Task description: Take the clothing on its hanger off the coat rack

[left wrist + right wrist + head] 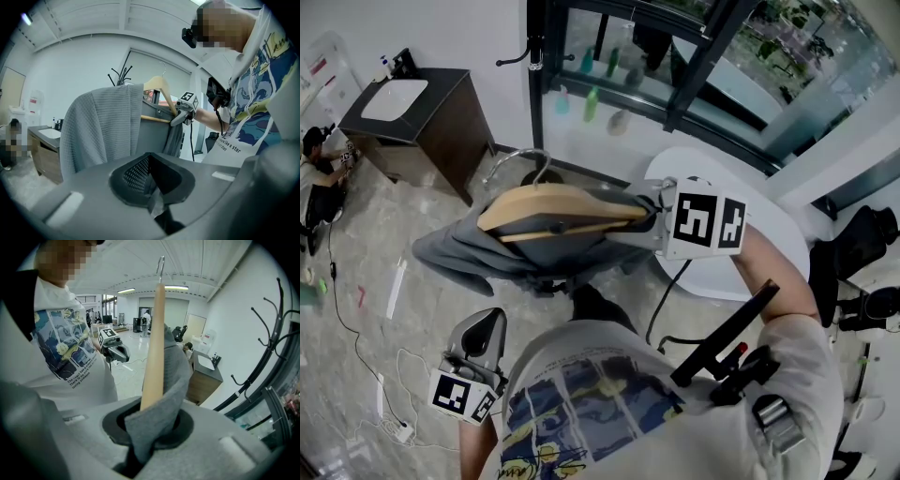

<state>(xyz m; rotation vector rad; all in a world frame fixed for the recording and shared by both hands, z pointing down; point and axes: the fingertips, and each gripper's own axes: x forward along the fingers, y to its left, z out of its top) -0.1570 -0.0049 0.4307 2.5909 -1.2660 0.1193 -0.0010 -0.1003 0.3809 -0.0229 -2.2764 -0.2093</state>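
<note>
A wooden hanger (553, 202) carries grey clothing (455, 253) in mid-air in front of me, its metal hook (534, 161) clear of the black coat rack (534, 66). My right gripper (652, 217) is shut on the hanger's right end and the cloth over it; in the right gripper view the hanger (153, 343) and cloth (171, 380) rise straight out of its jaws (145, 427). My left gripper (483, 328) hangs low at my left, shut and holding nothing, below the clothing (103, 126). The coat rack (262, 357) stands to the right.
A dark cabinet with a white sink (422, 117) stands at the far left, with a person (319, 159) crouched beside it. A white round table (769, 225) is under my right arm. Cables (366, 366) trail on the floor. A black chair (853, 244) stands at the right.
</note>
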